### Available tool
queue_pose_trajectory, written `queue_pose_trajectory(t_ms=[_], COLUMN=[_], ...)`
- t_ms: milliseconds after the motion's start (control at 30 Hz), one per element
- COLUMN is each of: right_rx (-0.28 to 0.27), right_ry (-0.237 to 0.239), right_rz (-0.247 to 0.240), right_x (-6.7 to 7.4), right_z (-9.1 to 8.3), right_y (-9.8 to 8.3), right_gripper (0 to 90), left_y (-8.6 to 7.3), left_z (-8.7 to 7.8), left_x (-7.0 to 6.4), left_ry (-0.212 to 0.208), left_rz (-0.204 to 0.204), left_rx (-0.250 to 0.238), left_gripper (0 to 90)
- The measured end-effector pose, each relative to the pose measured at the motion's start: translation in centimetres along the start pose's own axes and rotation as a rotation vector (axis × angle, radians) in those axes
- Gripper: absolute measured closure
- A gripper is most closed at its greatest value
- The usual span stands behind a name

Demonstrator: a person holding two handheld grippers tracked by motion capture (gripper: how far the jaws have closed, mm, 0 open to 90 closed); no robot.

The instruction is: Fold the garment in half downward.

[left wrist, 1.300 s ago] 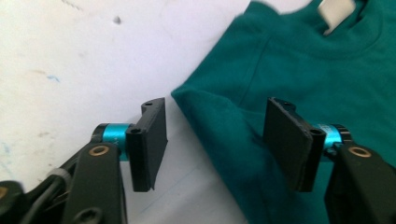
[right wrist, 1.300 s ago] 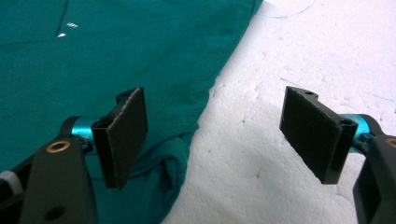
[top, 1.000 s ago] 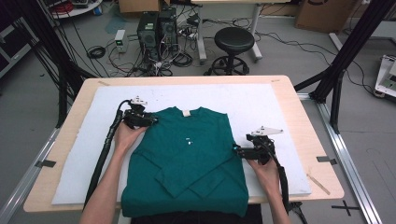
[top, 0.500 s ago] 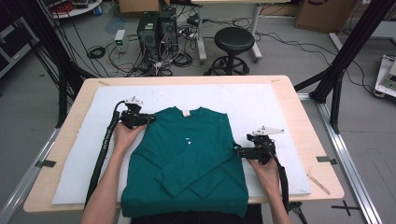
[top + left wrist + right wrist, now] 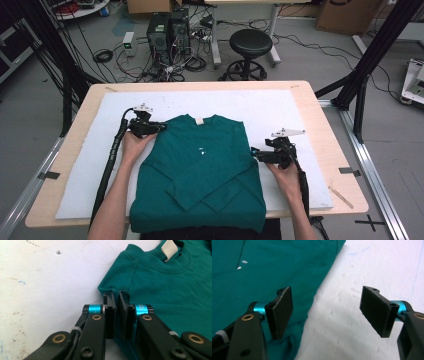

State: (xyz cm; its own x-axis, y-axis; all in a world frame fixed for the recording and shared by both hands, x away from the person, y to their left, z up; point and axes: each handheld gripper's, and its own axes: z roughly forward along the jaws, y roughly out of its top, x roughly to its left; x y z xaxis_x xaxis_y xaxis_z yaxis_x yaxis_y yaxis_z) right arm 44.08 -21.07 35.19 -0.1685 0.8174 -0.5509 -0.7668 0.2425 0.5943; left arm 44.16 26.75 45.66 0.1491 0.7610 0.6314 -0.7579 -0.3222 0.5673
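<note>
A dark green long-sleeved shirt lies flat on the white mat, collar away from me and sleeves folded across the front. Its white neck label shows in the collar. My left gripper sits at the shirt's left shoulder, and its jaws are shut on the shoulder's edge. My right gripper rests at the shirt's right side edge. It is open, its jaws have just been closing a little, and the fabric edge lies by the left pad, unpressed.
The white mat covers most of the wooden table. A thin wooden stick lies near the front right corner. Beyond the table are a black stool, computer towers with cables, and black frame posts.
</note>
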Motion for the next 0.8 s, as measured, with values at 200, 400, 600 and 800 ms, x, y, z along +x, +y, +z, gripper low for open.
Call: queue_pose_trajectory(t_ms=[200, 400, 600, 800], right_rx=[0.012, 0.003, 0.048, 0.123], right_ry=[0.0, 0.016, 0.013, -0.018], right_rz=[-0.017, -0.028, -0.038, -0.053], right_x=[-0.3, -0.6, -0.9, -1.4], right_z=[0.8, 1.7, 3.6, 6.3], right_y=[2.8, 5.4, 7.4, 8.4], right_gripper=[27.9, 27.9, 28.6, 32.1], left_y=[0.0, 0.0, 0.0, 0.0], left_z=[0.0, 0.0, 0.0, 0.0], left_x=[0.0, 0.0, 0.0, -0.1], left_ry=[0.0, 0.003, 0.004, 0.005], left_rz=[0.0, 0.005, 0.006, 0.008], left_rx=[0.0, 0.0, 0.001, 0.001], left_gripper=[84.3, 84.4, 84.6, 84.6])
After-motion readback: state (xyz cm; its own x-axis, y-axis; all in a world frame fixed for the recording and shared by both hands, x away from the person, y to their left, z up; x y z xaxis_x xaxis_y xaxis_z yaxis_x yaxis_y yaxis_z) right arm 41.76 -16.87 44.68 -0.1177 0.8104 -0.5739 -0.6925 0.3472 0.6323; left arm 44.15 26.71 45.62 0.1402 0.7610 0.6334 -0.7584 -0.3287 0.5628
